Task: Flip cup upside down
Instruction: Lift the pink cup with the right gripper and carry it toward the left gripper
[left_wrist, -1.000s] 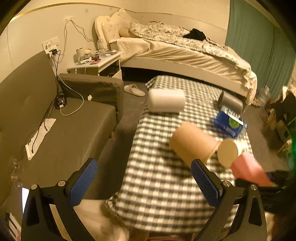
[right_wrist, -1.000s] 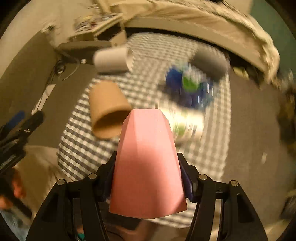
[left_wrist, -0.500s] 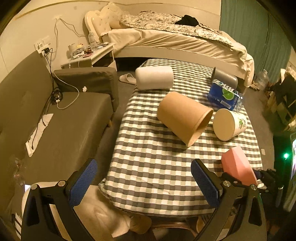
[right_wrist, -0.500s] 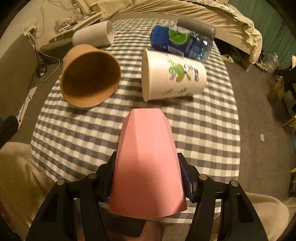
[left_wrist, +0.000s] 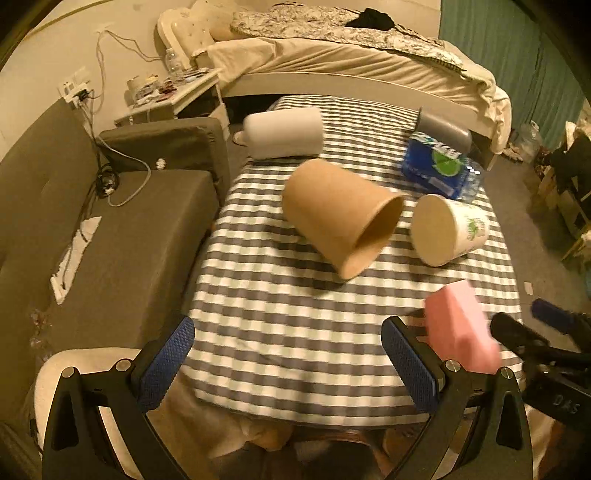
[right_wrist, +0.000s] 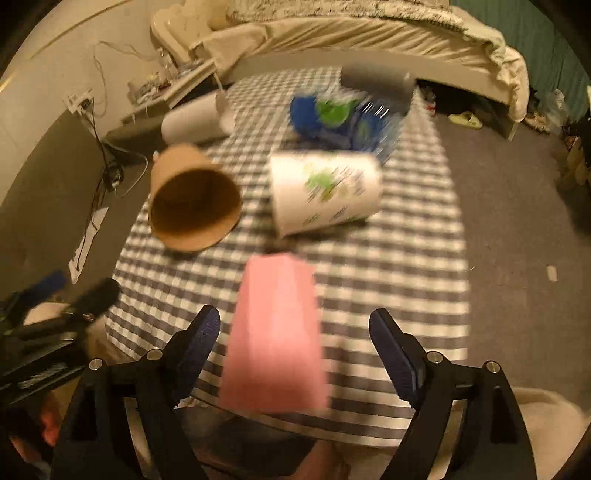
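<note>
The faceted pink cup (right_wrist: 272, 338) is sitting narrow end up between the right tool's (right_wrist: 294, 345) spread fingers, neither touching it. Ahead, a brown paper cup (right_wrist: 195, 201) and a white printed cup (right_wrist: 325, 192) are lying sideways on the checked table (right_wrist: 406, 266). The left tool (left_wrist: 286, 363) is hanging open, holding nothing.

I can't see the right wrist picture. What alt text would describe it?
A blurred pink cup stands wide end down on a checked table, between the open right gripper fingers, which don't touch it. Beyond lie a brown cup and a white cup on their sides.
</note>
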